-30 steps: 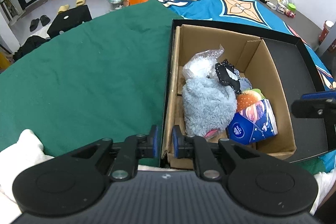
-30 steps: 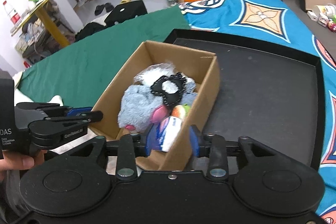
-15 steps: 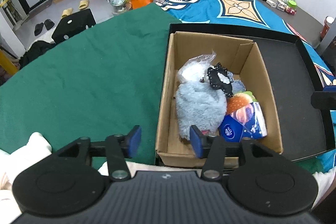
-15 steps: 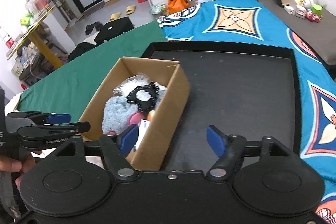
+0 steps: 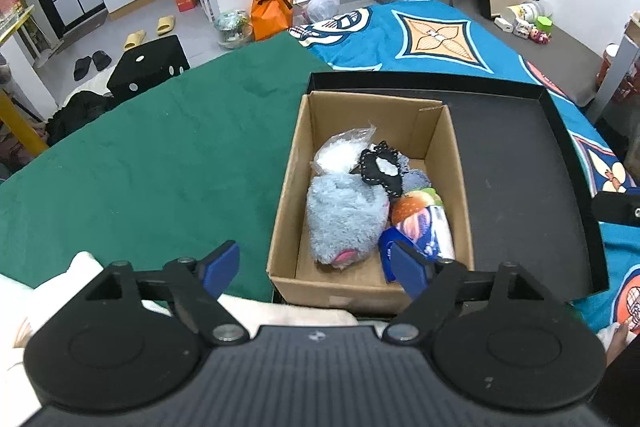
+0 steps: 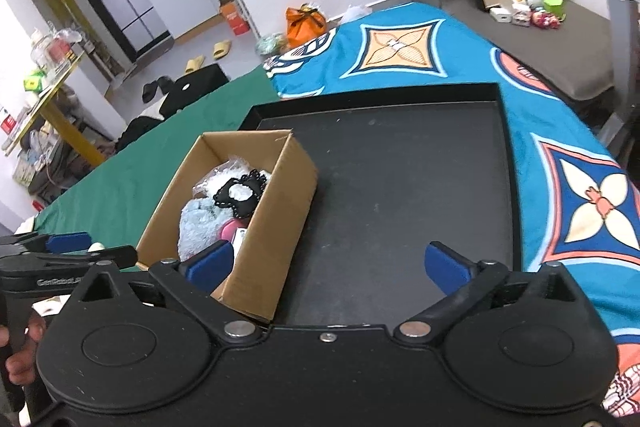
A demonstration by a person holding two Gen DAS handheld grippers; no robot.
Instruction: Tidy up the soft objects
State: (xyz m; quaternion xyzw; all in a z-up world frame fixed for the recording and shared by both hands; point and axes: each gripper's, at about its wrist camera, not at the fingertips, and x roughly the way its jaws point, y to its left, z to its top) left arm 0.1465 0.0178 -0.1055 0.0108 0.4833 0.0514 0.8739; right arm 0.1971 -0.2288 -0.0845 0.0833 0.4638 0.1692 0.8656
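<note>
The box [image 5: 288, 203] is plain brown cardboard, matt, sitting in a matt black tray [image 5: 516, 163]. A fluffy grey-blue plush [image 5: 344, 215] lies beside a crinkly clear plastic bag [image 5: 340, 155]. The green cloth [image 5: 140, 155] looks soft, velvety.

My left wrist camera looks steeply down from close above the near end of the cardboard box [image 5: 372, 279]. My right wrist camera looks down from its right side, over the black tray [image 6: 400, 187]. Both views share box, tray and bedspread.

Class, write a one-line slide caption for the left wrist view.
Open left gripper above a cardboard box of soft objects, standing in a black tray.
</note>
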